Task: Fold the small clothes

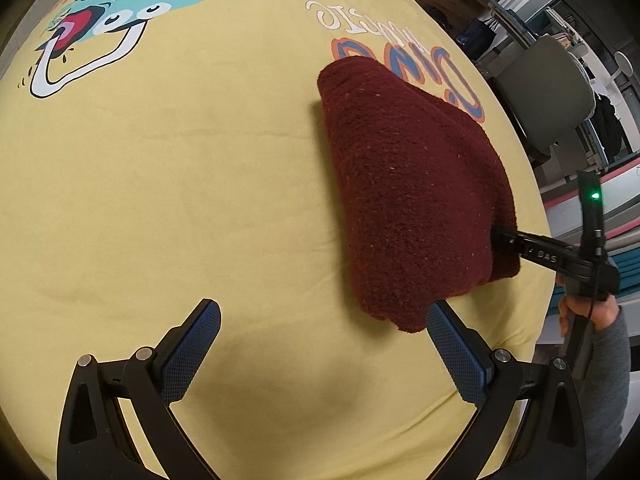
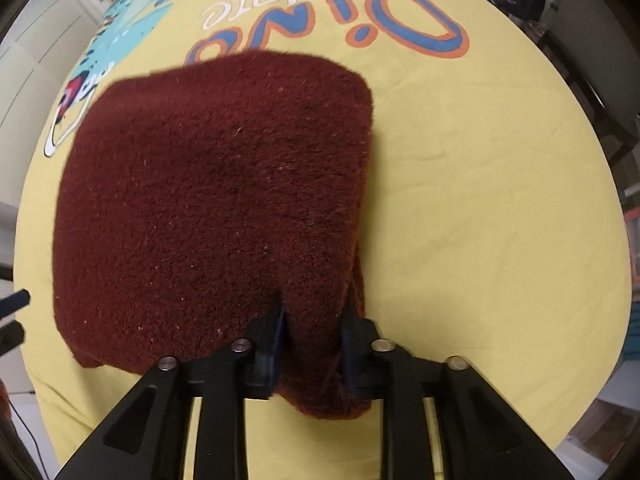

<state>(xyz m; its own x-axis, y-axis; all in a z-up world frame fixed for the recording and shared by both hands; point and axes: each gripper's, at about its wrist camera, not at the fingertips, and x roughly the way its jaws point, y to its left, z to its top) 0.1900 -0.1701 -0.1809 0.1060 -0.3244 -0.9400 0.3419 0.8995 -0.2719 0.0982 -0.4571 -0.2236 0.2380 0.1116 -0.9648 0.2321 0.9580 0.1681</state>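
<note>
Left claw: the left claw hangs spread wide over bare yellow cloth, blue pads clamping nothing; its right pad sits just beside the nearest corner of the garment, and I cannot tell whether it touches.

Garment: a dark maroon fuzzy knitted piece of clothing, already doubled over into a thick, rounded slab, lies on the yellow printed sheet covering the tabletop, toward its right edge in the left wrist view and partly over the blue and orange lettering.

Long axis: in the left wrist view the slab runs from the lettering at the far side down to the near corner by the left claw, slightly slanted; the rounded folded end points away, the looser layered end comes toward the near edge.

Right claw: the right claw pinches a bunched ridge of the maroon knit at its near right corner, the pads pressing into thick fabric. A hand in a grey sleeve holds that tool at the right edge.

Doing the step well: judging by the layout, the pinched corner is being squared onto the stack. Keep the layers together, lower them flat and aligned with the edge beneath, then let go without dragging. The left claw could steady the near corner.

Risk: thick pile may spring back open.
</note>
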